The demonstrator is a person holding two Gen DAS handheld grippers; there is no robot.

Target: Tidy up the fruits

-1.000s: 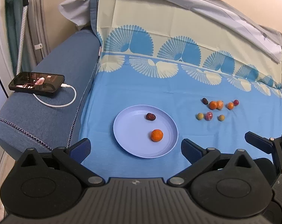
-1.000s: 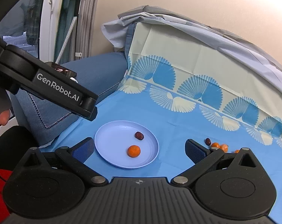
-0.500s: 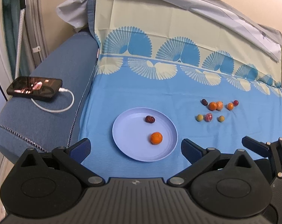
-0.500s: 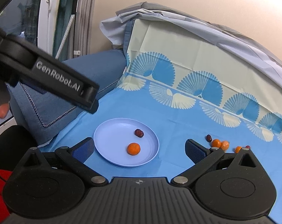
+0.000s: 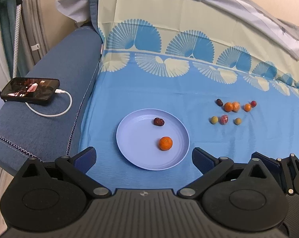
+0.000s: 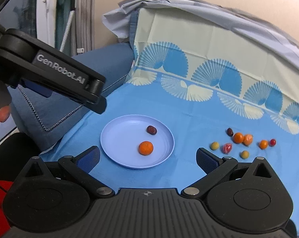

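Phone (image 5: 29,91), far left on the blue armrest (image 5: 56,91), screen lit, white cable (image 5: 56,109) plugged in and looping toward me.

Cloth (image 5: 169,91), blue with a cream fan border, covers the seat right of the armrest and carries everything else.

My left gripper (image 5: 143,155): released, fingers spread wide, nothing between them, hovering over the near edge of the plate. In the right wrist view its body crosses the upper left, with my fingertip showing at the left edge.

Plate (image 5: 129,138), lilac, round, flat on the cloth near me. Holds two items, apart from each other: a dark date (image 5: 159,121) toward the far rim and a tangerine (image 5: 166,143) nearer the front right.

My right gripper (image 6: 148,155): also released, fingers wide apart, empty, held above the cloth with the plate's near rim between them. One of its fingers pokes into the left wrist view at lower right.

Loose fruit, right of the plate, well apart from it, in two rough rows on the cloth.
- Far row: second date (image 5: 219,102), two tangerines touching (image 5: 231,107), a smaller orange fruit (image 5: 247,107), a red berry (image 5: 253,103) just beside it.
- Near row: green fruit (image 5: 214,120), pink-red wrapped piece (image 5: 224,119), another green fruit (image 5: 238,121).

Grey sheet (image 5: 218,6), draped along the backrest behind everything.
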